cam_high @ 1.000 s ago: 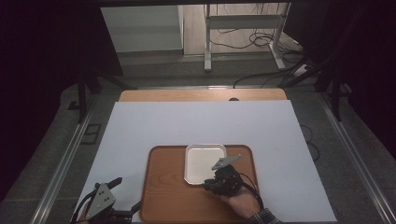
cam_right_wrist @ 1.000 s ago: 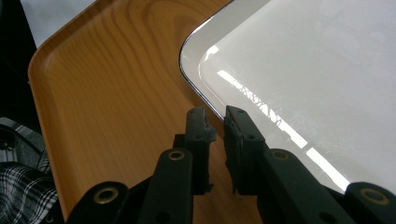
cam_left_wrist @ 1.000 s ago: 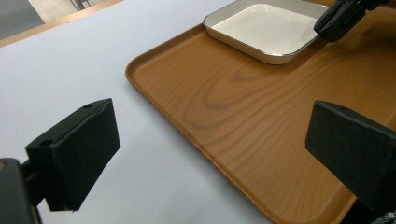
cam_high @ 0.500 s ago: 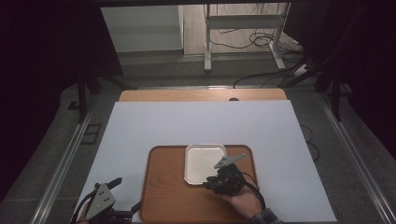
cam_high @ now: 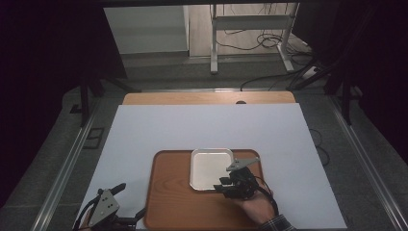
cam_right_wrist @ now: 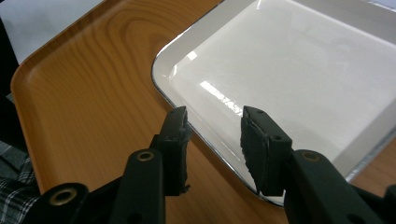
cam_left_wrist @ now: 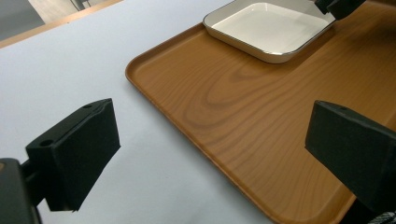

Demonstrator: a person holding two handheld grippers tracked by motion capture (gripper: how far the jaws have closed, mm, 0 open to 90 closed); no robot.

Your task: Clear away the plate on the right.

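Observation:
A white square dish (cam_high: pixel 211 168) (cam_right_wrist: pixel 299 70) (cam_left_wrist: pixel 271 28) sits at the far middle of a brown wooden tray (cam_high: pixel 173 192) (cam_left_wrist: pixel 210 107) (cam_right_wrist: pixel 93 84). My right gripper (cam_high: pixel 220 185) (cam_right_wrist: pixel 215 133) is at the dish's near right corner. Its jaws have just been opening and now straddle the rim without pressing on it. My left gripper (cam_high: pixel 131 198) (cam_left_wrist: pixel 210 140) stands open wide at the tray's near left corner, one jaw over the white table cover and one over the tray. It holds nothing.
The tray lies on a white cover (cam_high: pixel 192 125) over a wooden table (cam_high: pixel 207 97). Behind the table stand a metal frame (cam_high: pixel 250 29) and floor cables (cam_high: pixel 269 79). Metal rails (cam_high: pixel 67 163) run along both table sides.
The right gripper's jaws have spread apart at the dish's rim, and the hand has shifted slightly. The left gripper, tray and dish have not moved.

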